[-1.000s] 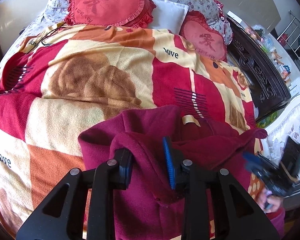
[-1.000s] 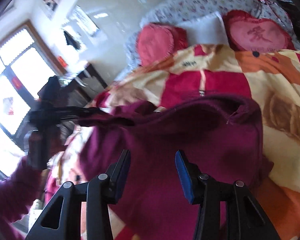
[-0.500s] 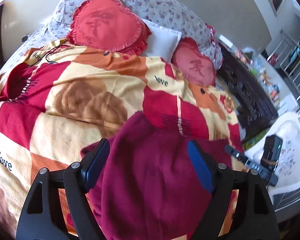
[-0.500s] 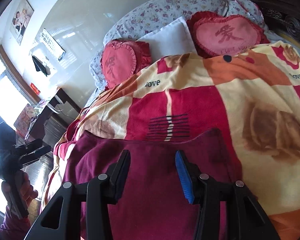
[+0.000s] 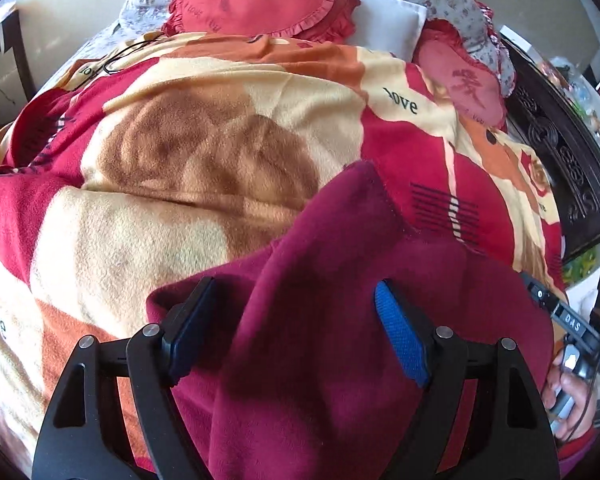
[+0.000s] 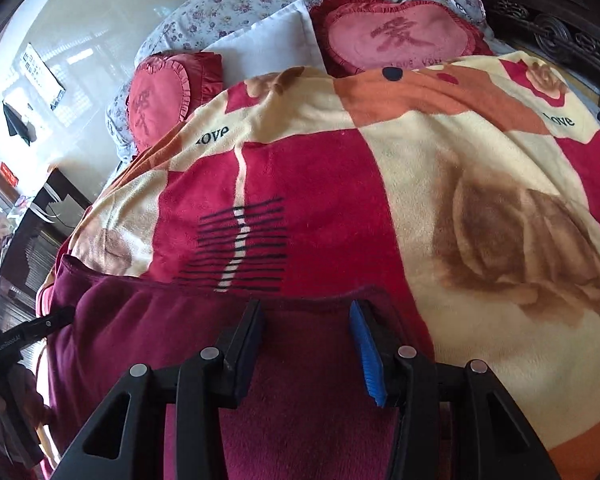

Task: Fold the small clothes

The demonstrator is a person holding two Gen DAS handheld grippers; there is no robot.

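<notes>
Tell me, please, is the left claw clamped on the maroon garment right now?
No, the left claw stands wide open above the maroon garment, its pads clear of the cloth.

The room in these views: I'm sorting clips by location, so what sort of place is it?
A bedroom, most likely. A bed is covered by a patterned fleece blanket, with heart-shaped cushions and a white pillow at its head, and a dark carved wooden cabinet stands beside it.

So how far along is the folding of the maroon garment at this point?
Done: the maroon garment lies on the patterned blanket, with one flap folded over itself. In hand: nothing. The left hand-held gripper has just been opening and stands open over the cloth; the right hand-held gripper is open too. Left: the remaining folds.
</notes>
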